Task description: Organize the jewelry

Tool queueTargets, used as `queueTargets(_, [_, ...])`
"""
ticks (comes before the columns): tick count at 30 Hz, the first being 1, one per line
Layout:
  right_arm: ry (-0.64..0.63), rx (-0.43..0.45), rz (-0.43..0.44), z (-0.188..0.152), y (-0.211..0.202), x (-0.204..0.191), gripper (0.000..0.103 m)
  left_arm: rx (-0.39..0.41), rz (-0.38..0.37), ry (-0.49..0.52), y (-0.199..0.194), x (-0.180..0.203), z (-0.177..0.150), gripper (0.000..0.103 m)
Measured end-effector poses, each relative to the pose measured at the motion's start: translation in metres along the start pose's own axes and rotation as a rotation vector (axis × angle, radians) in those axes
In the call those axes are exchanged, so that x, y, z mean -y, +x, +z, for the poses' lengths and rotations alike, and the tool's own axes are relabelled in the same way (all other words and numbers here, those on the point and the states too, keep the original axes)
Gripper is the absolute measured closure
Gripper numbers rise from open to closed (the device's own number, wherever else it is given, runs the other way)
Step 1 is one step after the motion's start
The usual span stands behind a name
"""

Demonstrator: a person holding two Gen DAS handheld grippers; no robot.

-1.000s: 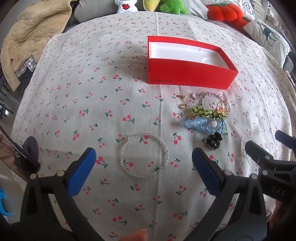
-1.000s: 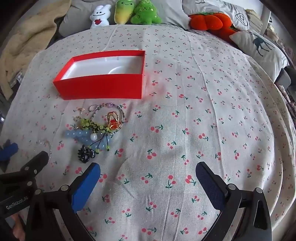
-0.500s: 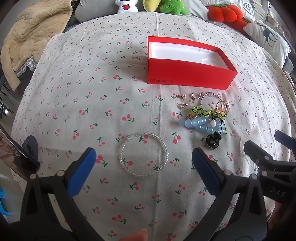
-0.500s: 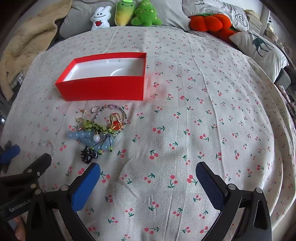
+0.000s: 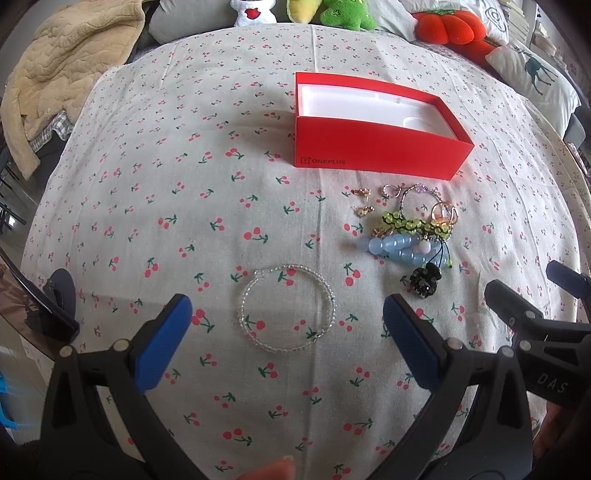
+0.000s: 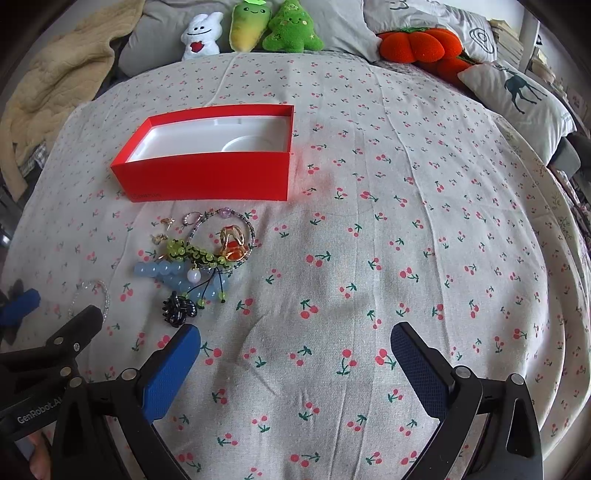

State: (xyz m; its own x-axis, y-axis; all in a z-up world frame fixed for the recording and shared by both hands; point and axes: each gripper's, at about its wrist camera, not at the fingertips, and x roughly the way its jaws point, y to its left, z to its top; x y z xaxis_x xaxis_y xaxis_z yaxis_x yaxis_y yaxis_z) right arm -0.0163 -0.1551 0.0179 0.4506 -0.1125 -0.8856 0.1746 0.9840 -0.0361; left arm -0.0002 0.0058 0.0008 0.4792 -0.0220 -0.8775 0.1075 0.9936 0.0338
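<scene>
An open red box (image 5: pixel 373 147) (image 6: pixel 210 177) with a white insert stands on the cherry-print cloth. In front of it lies a heap of jewelry (image 5: pixel 410 232) (image 6: pixel 201 258): blue bead bracelet, green bead string, gold rings, small earrings, a black clip (image 5: pixel 424 281). A clear bead bracelet (image 5: pixel 287 308) lies apart, between and just ahead of my left gripper's (image 5: pixel 286 325) open fingers. My right gripper (image 6: pixel 295 354) is open and empty over bare cloth, right of the heap.
Plush toys (image 6: pixel 251 27) and pillows (image 6: pixel 517 96) line the far edge. A beige blanket (image 5: pixel 62 66) hangs at the back left. The right gripper's body shows in the left wrist view (image 5: pixel 535 332).
Both grippers have drawn back and risen slightly; the box and jewelry sit a little farther off. Nothing was taken hold of.
</scene>
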Motion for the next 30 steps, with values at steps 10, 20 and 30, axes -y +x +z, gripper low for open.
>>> queueTargets(10, [-0.001, -0.001, 0.000, 0.0000, -0.0002, -0.0001, 0.000, -0.001, -0.003, 0.000, -0.0003, 0.0033, 0.0001, 0.000])
queueTargets(20, [0.000, 0.000, 0.000, 0.0001, 0.0006, 0.0001, 0.000, 0.000, -0.006, 0.002, -0.0016, -0.0006, -0.0001, 0.000])
queueTargets(30, [0.001, 0.001, 0.004, -0.0006, -0.0007, -0.0009, 0.000, -0.001, -0.007, 0.001, -0.0014, -0.0006, 0.0001, 0.000])
